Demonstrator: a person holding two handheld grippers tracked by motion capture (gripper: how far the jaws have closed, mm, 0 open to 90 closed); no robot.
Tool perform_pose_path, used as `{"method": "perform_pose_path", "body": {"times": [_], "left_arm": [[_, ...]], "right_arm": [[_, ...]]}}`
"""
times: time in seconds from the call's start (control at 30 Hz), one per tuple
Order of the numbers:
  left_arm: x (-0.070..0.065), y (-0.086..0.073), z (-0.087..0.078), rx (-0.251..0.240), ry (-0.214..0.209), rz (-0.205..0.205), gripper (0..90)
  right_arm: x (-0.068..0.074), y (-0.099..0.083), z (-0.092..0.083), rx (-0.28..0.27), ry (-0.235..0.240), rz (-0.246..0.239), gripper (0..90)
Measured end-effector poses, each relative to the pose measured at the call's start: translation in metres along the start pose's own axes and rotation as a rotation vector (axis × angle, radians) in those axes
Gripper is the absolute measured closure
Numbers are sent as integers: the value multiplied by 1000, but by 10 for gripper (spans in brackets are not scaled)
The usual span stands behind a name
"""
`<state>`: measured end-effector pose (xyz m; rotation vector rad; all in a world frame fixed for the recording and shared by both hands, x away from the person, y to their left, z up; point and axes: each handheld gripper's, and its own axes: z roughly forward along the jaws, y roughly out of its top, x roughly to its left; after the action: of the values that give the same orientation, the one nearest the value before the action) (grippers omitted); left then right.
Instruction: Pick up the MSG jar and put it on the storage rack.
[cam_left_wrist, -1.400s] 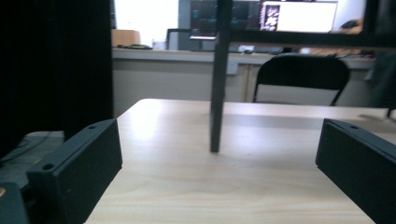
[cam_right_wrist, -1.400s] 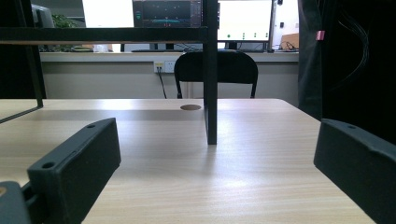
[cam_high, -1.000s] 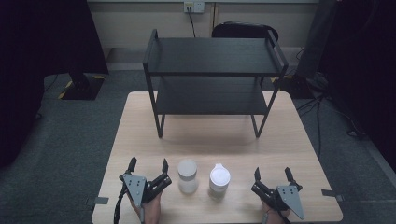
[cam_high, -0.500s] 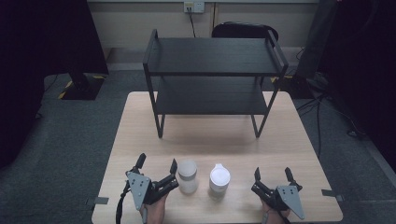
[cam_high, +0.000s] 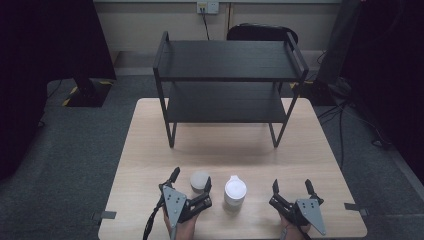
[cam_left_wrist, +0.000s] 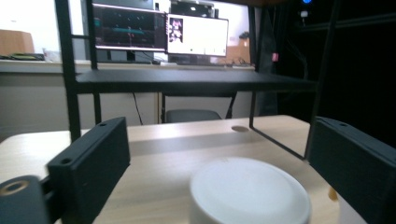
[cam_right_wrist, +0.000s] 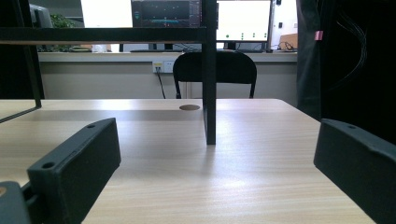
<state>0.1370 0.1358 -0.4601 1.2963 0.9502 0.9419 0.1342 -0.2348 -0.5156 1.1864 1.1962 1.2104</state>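
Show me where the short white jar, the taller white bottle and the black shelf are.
short white jar (cam_high: 199, 180): high view, on its lid.
taller white bottle (cam_high: 235, 190): high view, on its cap.
black shelf (cam_high: 227, 60): high view, on its top board.

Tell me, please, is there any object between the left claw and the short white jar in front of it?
Nothing visible. The left claw is open, and the short white jar sits between its jaws already, with bare table around it. The taller white container stands beside it, outside the jaws.
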Motion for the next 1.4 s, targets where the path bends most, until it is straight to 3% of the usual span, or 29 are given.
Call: {"method": "perform_pose_path", "body": {"times": [0.3, 0.57, 0.87, 0.97, 1.4], "left_arm": [[-15, -16, 2, 44, 18, 47, 164], [-11, -16, 4, 82, -7, 32, 250], [-11, -15, 5, 114, -3, 17, 299], [-9, -16, 5, 114, -9, 8, 335], [-11, -17, 5, 108, -2, 2, 339]], "right_arm": [[0, 0, 0, 0, 0, 0, 0], [0, 0, 0, 0, 0, 0, 0], [0, 0, 0, 0, 0, 0, 0], [0, 0, 0, 0, 0, 0, 0], [0, 0, 0, 0, 0, 0, 0]]}}
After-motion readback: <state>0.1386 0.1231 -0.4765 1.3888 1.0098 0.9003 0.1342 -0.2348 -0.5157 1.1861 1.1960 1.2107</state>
